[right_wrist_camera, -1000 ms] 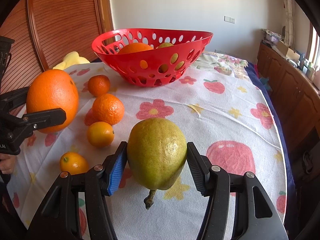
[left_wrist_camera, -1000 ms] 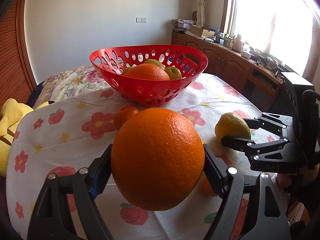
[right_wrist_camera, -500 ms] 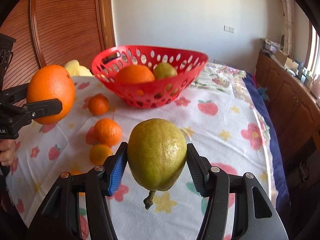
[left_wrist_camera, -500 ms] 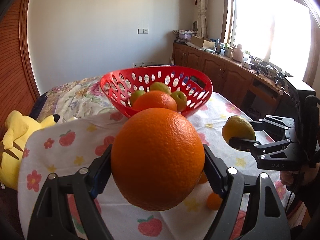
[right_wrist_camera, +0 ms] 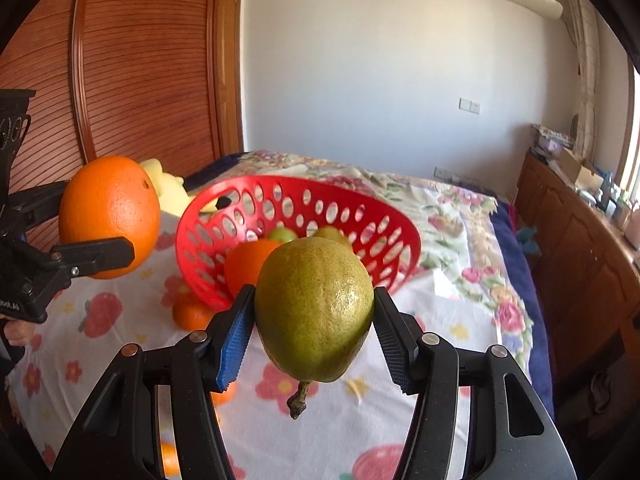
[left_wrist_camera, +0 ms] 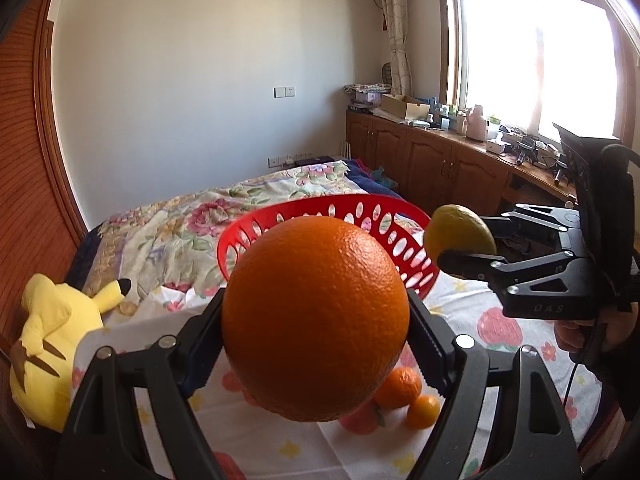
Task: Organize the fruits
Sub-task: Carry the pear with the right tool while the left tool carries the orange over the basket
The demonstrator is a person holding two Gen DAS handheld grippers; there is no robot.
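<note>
Red basket: the perforated plastic basket sits mid-frame in the right wrist view on the flowered cloth; an orange and two green fruits lie inside it.
Left gripper: the left gripper is clamped on a large orange, pads pressing both flanks, jaws spread wide by the fruit's girth; it fills the lower centre of the left wrist view, hiding most of the basket.
Right gripper: the right gripper is closed on a green pear, stem pointing down, lower centre of its view.
Loose fruit: small oranges lie on the cloth near the basket's near side, not yet gathered.
Step in hand: I judge both fruits are being carried up and over to the basket.
Doing it well: clear the near rim before going in; bring each fruit low over a bare patch of basket floor, then open, so nothing drops onto the fruit already there.
Order: release one at a time, since the two grippers are close together and could knock each other over the basket.
Risk: the round orange may roll once freed.
</note>
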